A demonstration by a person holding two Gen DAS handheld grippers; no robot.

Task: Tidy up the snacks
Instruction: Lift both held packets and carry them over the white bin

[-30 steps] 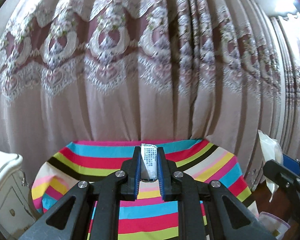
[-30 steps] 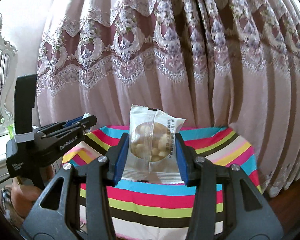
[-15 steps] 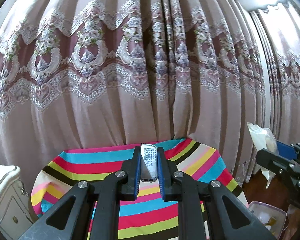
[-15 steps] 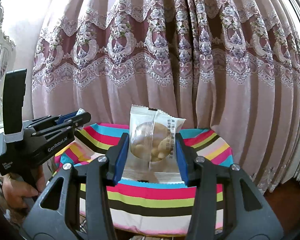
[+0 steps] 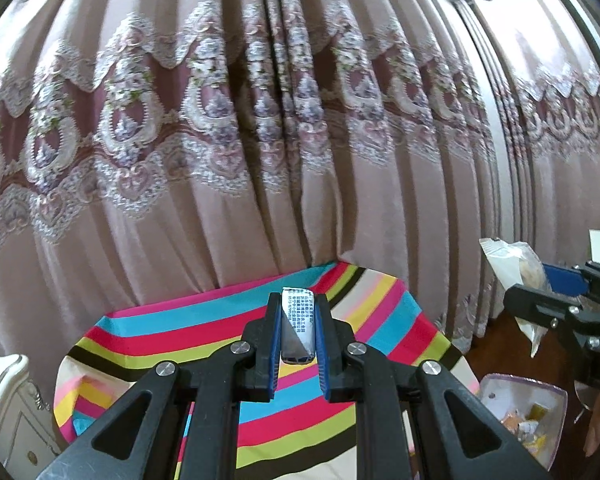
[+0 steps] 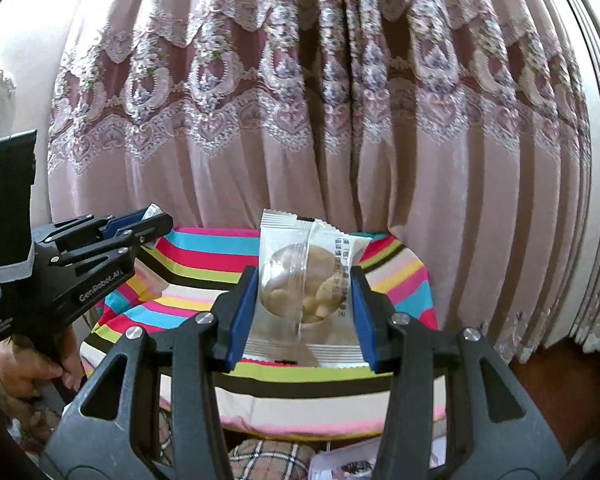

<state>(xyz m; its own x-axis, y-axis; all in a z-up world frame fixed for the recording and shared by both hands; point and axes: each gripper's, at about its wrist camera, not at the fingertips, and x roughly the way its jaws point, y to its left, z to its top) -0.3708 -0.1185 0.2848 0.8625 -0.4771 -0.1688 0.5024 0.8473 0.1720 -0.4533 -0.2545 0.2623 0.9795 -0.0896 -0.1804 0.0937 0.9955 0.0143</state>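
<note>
Snack packet (image 6: 306, 280), small unreadable print, "GenRobot.AI" on left claw (image 6: 150, 222)

We see left gripper (image 5: 298, 336): black plastic arms, triangular cutouts, silver screws, blue pads. Right gripper (image 6: 304, 300) same build. On left gripper's side we read white "GenRobot.AI" lettering; grey band wraps upright black block.
</note>
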